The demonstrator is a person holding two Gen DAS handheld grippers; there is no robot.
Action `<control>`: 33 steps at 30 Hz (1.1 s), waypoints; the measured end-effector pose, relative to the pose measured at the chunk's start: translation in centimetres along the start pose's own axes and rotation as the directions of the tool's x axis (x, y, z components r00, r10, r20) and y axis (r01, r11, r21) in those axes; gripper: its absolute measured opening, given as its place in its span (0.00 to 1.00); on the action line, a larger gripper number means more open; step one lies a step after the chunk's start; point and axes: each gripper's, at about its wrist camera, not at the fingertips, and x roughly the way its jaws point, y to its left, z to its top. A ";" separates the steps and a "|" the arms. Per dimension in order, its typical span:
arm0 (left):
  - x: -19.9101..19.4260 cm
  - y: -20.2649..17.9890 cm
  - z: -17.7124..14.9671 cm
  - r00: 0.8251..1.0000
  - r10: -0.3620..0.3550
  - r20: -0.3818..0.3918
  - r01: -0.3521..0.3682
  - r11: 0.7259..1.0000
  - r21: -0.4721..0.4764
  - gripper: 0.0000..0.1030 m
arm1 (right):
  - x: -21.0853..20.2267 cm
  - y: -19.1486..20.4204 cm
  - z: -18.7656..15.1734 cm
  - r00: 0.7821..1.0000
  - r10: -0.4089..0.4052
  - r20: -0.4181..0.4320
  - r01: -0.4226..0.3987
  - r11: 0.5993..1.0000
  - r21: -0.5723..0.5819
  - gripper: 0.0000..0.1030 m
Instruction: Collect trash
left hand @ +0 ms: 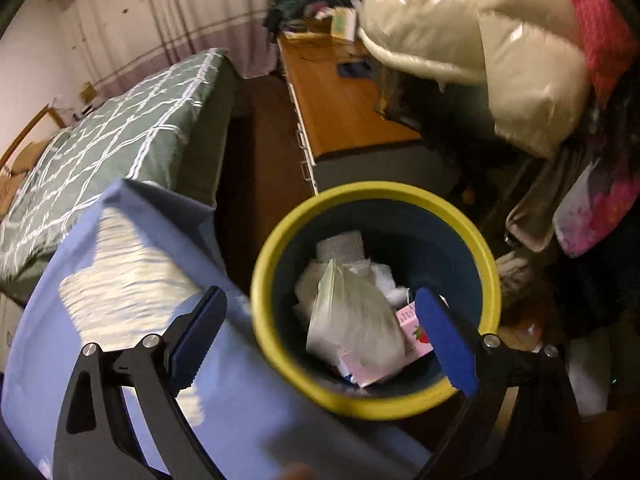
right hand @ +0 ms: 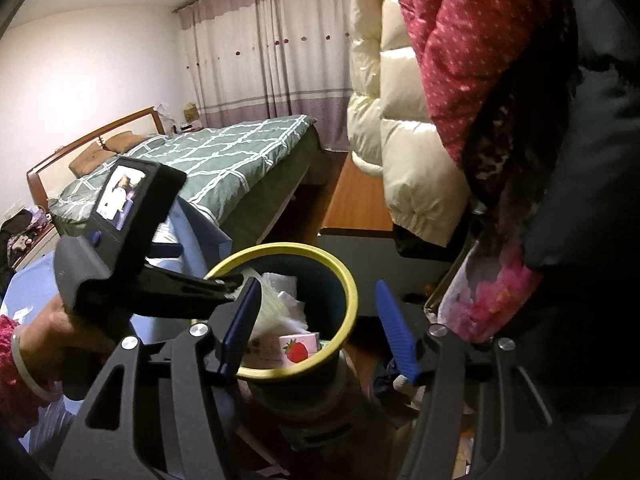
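Left gripper [left hand: 320, 336]: jaws spread wide, nothing between the pads. The left finger [left hand: 196, 340] sits over a blue cloth [left hand: 132, 280]; the right finger [left hand: 446, 340] sits over the near right rim of the trash bin [left hand: 276, 240]. The bin opening lies between and just beyond the fingertips, shifted toward the right finger.

Right gripper [right hand: 316, 328]: jaws spread wide, holding nothing. The bin [right hand: 348, 280] lies between the two fingers and just past them, with its left rim behind the left finger [right hand: 240, 328]. The right finger [right hand: 396, 332] stands clear of the bin on its right.

Bin contents: a crumpled plastic bag [left hand: 352, 320] on top in the middle, white paper scraps [left hand: 384, 276] behind it, and a pink carton with a strawberry print [left hand: 416, 332] at the near right, close to the right finger of the left gripper. In the right wrist view the carton [right hand: 298, 346] rests at the near side of the bin.

The left gripper body [right hand: 132, 240] reaches from the left to the bin's left rim, held by a hand [right hand: 68, 332].

Surroundings: a bed with a green patterned cover [left hand: 100, 148] at far left, a wooden desk [left hand: 340, 108] beyond the bin, a cream puffer jacket [left hand: 480, 40] and a red dotted garment [right hand: 460, 40] hanging at right, curtains [right hand: 272, 60] on the far wall.
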 end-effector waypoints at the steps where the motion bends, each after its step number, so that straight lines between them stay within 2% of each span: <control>1: -1.2 0.8 -0.4 1.000 0.011 0.017 -0.010 1.000 -0.025 0.91 | -0.3 0.5 0.0 1.000 0.014 0.005 -0.014 1.000 -0.010 0.55; 3: -4.1 2.3 -1.6 0.997 0.027 0.066 -0.023 0.997 -0.068 0.92 | -0.4 0.7 0.1 1.000 0.025 0.009 -0.025 1.000 -0.016 0.56; 6: -9.5 4.8 -4.4 0.985 0.085 0.150 -0.065 0.989 -0.132 0.95 | -0.9 1.7 0.2 0.999 0.051 0.018 -0.051 0.998 -0.037 0.57; 9: -15.2 7.2 -7.9 0.963 0.168 0.212 -0.122 0.969 -0.213 0.95 | -1.6 3.1 0.3 0.995 0.091 0.028 -0.089 0.994 -0.060 0.60; 13: -22.3 10.4 -13.9 0.926 0.270 0.265 -0.173 0.925 -0.337 0.95 | -2.2 5.1 0.3 0.989 0.146 0.030 -0.143 0.985 -0.092 0.61; 16: -27.2 12.4 -19.0 0.889 0.360 0.284 -0.216 0.875 -0.433 0.95 | -3.0 6.8 0.2 0.982 0.185 0.036 -0.179 0.976 -0.123 0.67; 21: -32.7 13.8 -25.6 0.826 0.496 0.268 -0.297 0.787 -0.541 0.95 | -4.9 9.1 -0.1 0.973 0.226 0.047 -0.215 0.961 -0.174 0.69; 24: -35.0 14.3 -29.0 0.802 0.543 0.250 -0.313 0.737 -0.599 0.95 | -6.0 10.2 -0.3 0.970 0.236 0.055 -0.223 0.957 -0.184 0.71; 25: -35.9 14.4 -30.4 0.790 0.565 0.238 -0.323 0.713 -0.622 0.95 | -6.6 10.5 -0.4 0.969 0.239 0.061 -0.224 0.956 -0.187 0.72; 27: -37.0 14.5 -32.1 0.773 0.595 0.219 -0.340 0.681 -0.649 0.95 | -7.2 10.9 -0.6 0.968 0.242 0.068 -0.225 0.955 -0.194 0.73; 28: -37.8 14.5 -33.3 0.756 0.620 0.210 -0.353 0.657 -0.666 0.95 | -7.6 11.0 -0.7 0.967 0.245 0.071 -0.227 0.953 -0.199 0.74; 30: -38.4 14.3 -34.2 0.736 0.647 0.199 -0.373 0.633 -0.679 0.95 | -8.1 11.2 -0.9 0.966 0.248 0.074 -0.228 0.952 -0.203 0.74; 31: -38.8 14.1 -34.7 0.718 0.669 0.189 -0.393 0.615 -0.684 0.95 | -8.3 11.2 -1.0 0.966 0.249 0.075 -0.229 0.952 -0.203 0.74; 33: -39.2 13.6 -35.2 0.703 0.687 0.181 -0.412 0.602 -0.684 0.95 | -8.7 11.1 -1.2 0.966 0.248 0.077 -0.229 0.953 -0.199 0.75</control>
